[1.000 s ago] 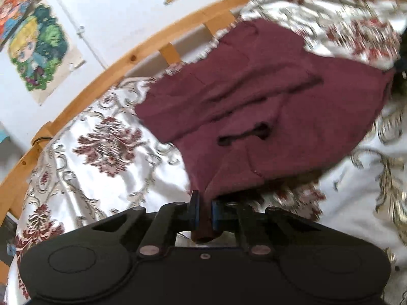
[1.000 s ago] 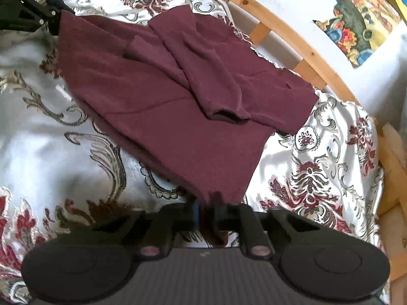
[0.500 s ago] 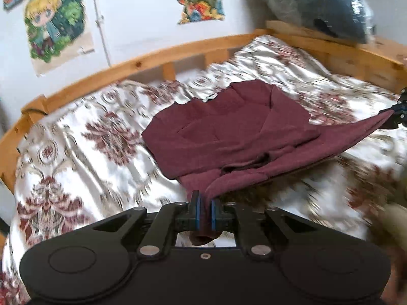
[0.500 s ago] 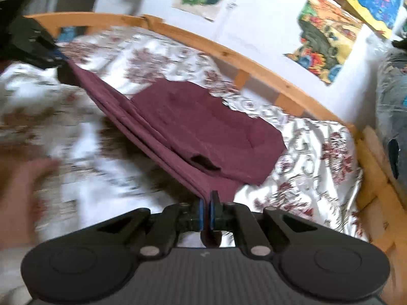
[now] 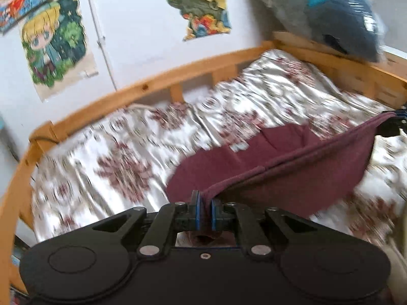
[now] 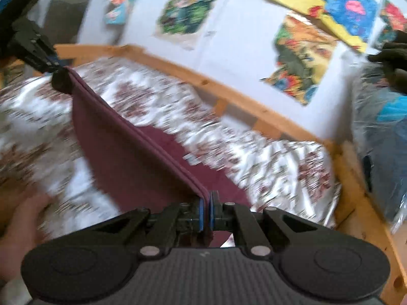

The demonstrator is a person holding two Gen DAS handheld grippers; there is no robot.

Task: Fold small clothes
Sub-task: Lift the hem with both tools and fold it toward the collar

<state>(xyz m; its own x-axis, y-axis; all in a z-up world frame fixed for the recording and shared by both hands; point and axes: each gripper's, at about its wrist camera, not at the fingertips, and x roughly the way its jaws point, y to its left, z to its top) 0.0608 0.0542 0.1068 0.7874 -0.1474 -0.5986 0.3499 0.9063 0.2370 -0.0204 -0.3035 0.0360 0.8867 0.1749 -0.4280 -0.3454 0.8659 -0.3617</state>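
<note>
— What's lying under everything?

— A floral bedspread (image 5: 122, 162) is covering the wooden-railed bed (image 5: 142, 89), cartoon posters (image 6: 300, 58) hanging on the wall behind.

— And the garment?

— A maroon top (image 5: 292, 178) is hanging stretched above the bedspread, its far part trailing onto it.

— The tools?

— The left gripper (image 5: 205, 214) is pinching one corner; the right gripper (image 6: 206, 213) is clamping the opposite corner.

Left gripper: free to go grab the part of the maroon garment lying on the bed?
Probably not as things stand: the left gripper is shut on the maroon garment hem, stretched taut to the right gripper. It must release first.
</note>
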